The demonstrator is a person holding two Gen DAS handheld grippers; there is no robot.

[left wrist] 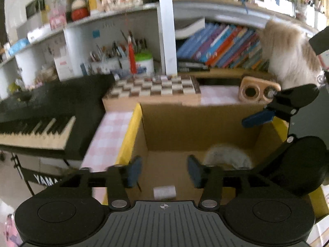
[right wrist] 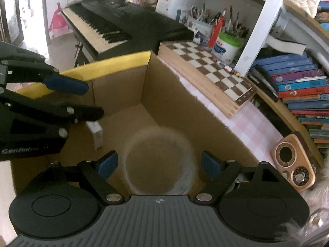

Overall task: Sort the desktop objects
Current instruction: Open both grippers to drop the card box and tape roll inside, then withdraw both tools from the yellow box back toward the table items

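An open cardboard box (left wrist: 197,127) (right wrist: 168,94) with yellow-edged flaps fills both views. On its floor lies a small white box (left wrist: 164,192) (right wrist: 95,132). A blurred clear ring, like a roll of tape (right wrist: 160,160) (left wrist: 228,156), is inside the cardboard box too. My left gripper (left wrist: 164,171) (right wrist: 90,99) hangs open above the white box with nothing between its blue pads. My right gripper (right wrist: 159,165) is open wide over the ring, and its pads stand clear of the ring's edge. One of its blue fingers (left wrist: 257,120) shows at the far right rim.
A black keyboard (left wrist: 47,111) (right wrist: 115,24) stands left of the box. Behind it lies a wooden chessboard (left wrist: 154,87) (right wrist: 209,68), and to the right a wooden radio (left wrist: 259,91) (right wrist: 294,160). Pen holders and rows of books (right wrist: 302,84) line the shelf. Something fluffy and cream-coloured (left wrist: 287,55) is at the right.
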